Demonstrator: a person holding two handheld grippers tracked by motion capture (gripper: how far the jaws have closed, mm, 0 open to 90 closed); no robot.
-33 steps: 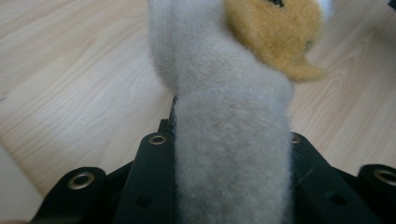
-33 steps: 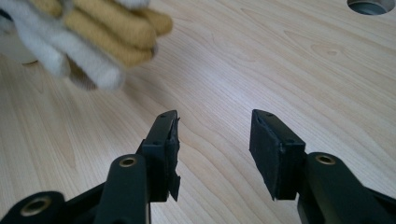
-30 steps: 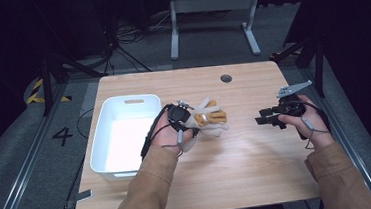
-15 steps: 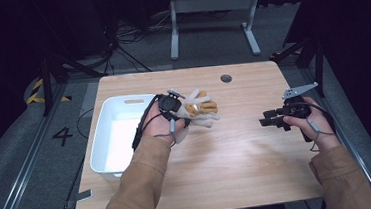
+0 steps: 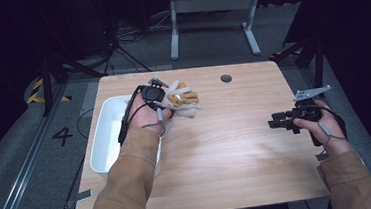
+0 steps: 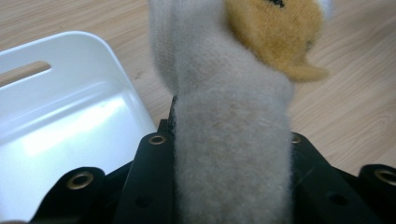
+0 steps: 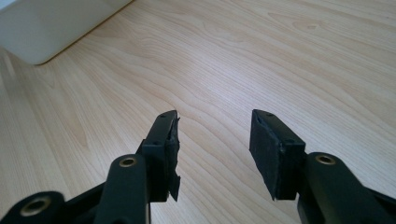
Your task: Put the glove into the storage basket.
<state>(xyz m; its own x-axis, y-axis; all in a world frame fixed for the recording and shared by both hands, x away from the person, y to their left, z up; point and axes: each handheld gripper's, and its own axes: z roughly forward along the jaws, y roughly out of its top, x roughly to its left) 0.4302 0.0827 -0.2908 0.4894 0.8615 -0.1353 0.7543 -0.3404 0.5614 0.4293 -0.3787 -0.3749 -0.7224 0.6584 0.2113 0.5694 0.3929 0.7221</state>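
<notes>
Tub: the white tub [image 5: 107, 140] sits at the table's [image 5: 237, 150] left edge.
Toy: the plush toy [image 5: 180, 100], fuzzy cream with an orange patch, hangs just right of the tub's far corner.
Left gripper [image 5: 160, 99]: clamped on the toy.
Right gripper [image 5: 274, 123]: jaws apart over bare wood, well right of the tub.

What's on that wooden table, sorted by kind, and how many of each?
Plush toy: 1, held in the left gripper
White tub: 1
Gripper: 2, counting the open right gripper
Total: 4
</notes>
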